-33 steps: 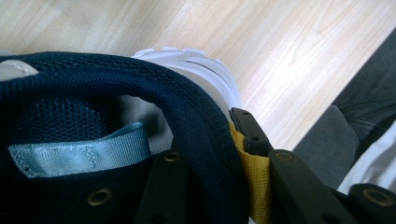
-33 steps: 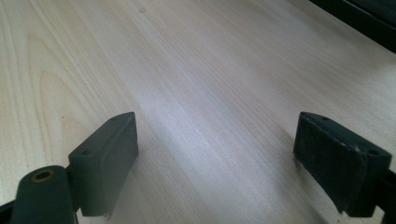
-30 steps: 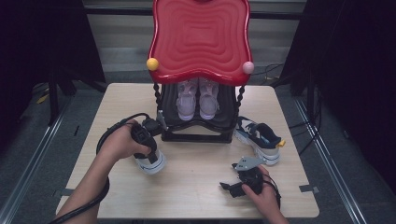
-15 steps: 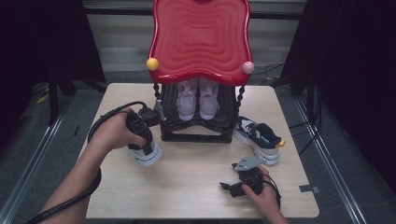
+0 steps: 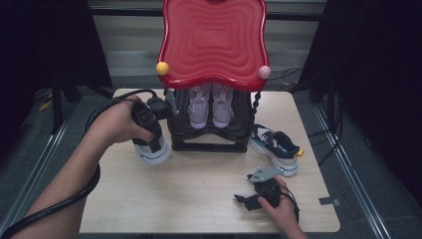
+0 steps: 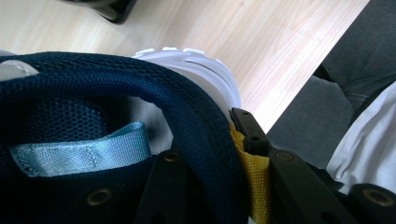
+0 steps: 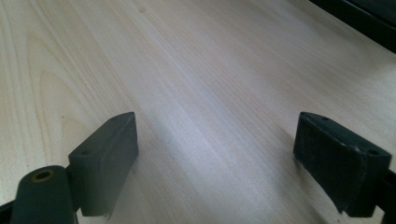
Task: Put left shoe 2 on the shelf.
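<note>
The left gripper [image 5: 152,144] pinches the navy collar of a white-soled sneaker [image 5: 153,153]; one jaw is inside the shoe, one outside by its yellow heel tab [image 6: 254,186]. The black shoe rack [image 5: 209,134] stands just beside it; the right gripper [image 7: 215,154] rests wide open on the bare wooden table [image 5: 199,199], holding nothing.

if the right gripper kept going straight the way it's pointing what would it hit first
Probably nothing soon: the right gripper, jaws wide apart, looks along bare table. The first thing in that line seems to be the black rack base at the far edge, though depth is hard to judge.
</note>
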Tool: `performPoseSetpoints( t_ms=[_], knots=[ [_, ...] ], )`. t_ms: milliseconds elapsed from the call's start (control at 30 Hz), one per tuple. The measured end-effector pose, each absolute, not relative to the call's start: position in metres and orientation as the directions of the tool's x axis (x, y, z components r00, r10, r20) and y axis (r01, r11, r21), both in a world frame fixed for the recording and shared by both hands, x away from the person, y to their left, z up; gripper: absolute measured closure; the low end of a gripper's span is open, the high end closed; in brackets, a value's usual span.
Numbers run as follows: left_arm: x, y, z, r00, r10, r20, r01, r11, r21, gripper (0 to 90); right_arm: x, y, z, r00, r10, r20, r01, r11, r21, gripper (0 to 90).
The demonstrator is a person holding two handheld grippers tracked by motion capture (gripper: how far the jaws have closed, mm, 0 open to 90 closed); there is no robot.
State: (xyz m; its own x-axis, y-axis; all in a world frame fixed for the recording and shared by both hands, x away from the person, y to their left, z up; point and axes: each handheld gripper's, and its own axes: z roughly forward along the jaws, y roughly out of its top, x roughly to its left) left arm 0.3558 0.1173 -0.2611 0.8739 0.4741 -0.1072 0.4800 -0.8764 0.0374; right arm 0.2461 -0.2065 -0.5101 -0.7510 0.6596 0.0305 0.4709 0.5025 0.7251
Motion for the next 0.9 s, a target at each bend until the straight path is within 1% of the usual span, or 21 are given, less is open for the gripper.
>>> performPoseSetpoints(
  t_ms=[233, 533, 900],
  knots=[
    [0.357, 0.116, -0.238, 0.883, 0.459, -0.095, 0.465, -0.884, 0.043, 76.6, 0.246, -0.207, -0.51, -0.751, 0.66, 0.03, 0.471, 0.503, 0.725, 13.5],
    [0.358, 0.112, -0.214, 0.897, 0.439, -0.056, 0.441, -0.896, 0.047, 76.5, 0.246, -0.207, -0.51, -0.751, 0.659, 0.032, 0.473, 0.504, 0.723, 13.5],
    [0.357, 0.111, -0.181, 0.895, 0.446, -0.012, 0.446, -0.893, 0.061, 76.5, 0.246, -0.207, -0.51, -0.752, 0.659, 0.031, 0.471, 0.504, 0.723, 13.5]
  ],
)
